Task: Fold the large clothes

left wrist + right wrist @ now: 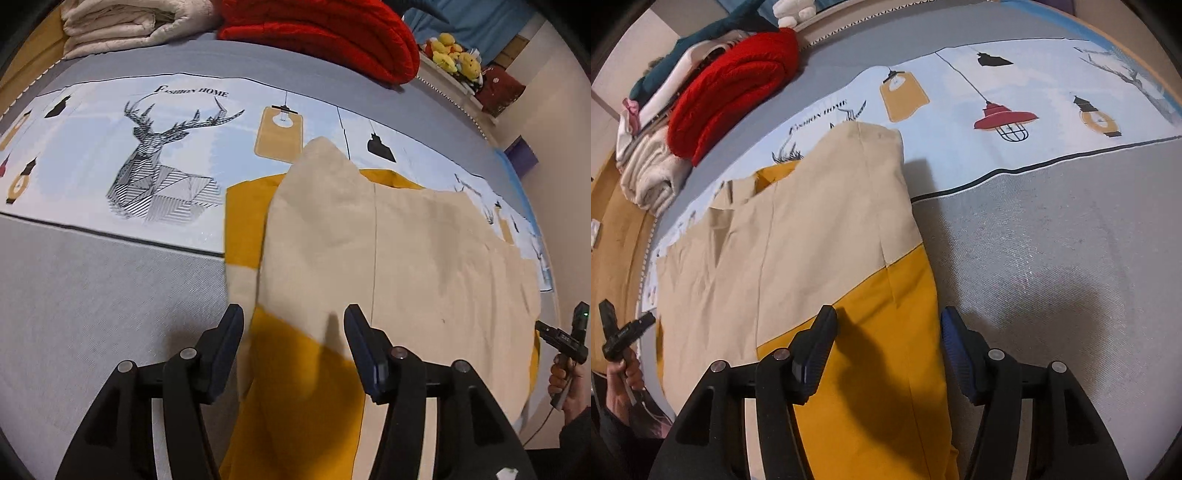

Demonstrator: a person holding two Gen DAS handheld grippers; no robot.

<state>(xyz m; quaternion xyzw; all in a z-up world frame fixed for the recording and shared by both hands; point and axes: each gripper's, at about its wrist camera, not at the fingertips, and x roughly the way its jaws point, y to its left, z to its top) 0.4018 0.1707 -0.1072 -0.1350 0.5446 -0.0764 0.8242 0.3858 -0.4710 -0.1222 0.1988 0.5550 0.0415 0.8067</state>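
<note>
A large garment in beige (424, 258) and mustard yellow (295, 387) lies spread flat on the bed. It also fills the middle of the right wrist view (812, 221), with its yellow part (886, 350) nearest. My left gripper (293, 314) hovers open over the garment's left edge, where a beige flap is folded over. The cloth runs under the gap and the pads do not press it. My right gripper (887, 314) hovers open over the yellow right edge, one finger above the cloth and the other above the grey cover.
The garment lies on a grey bed cover (92, 295) with a deer-and-lamp printed band (159, 158). A red knit (332, 37) and cream folded bedding (122, 26) are stacked at the far side, with plush toys (454, 55) beyond. A person's hand (565, 380) shows at the edge.
</note>
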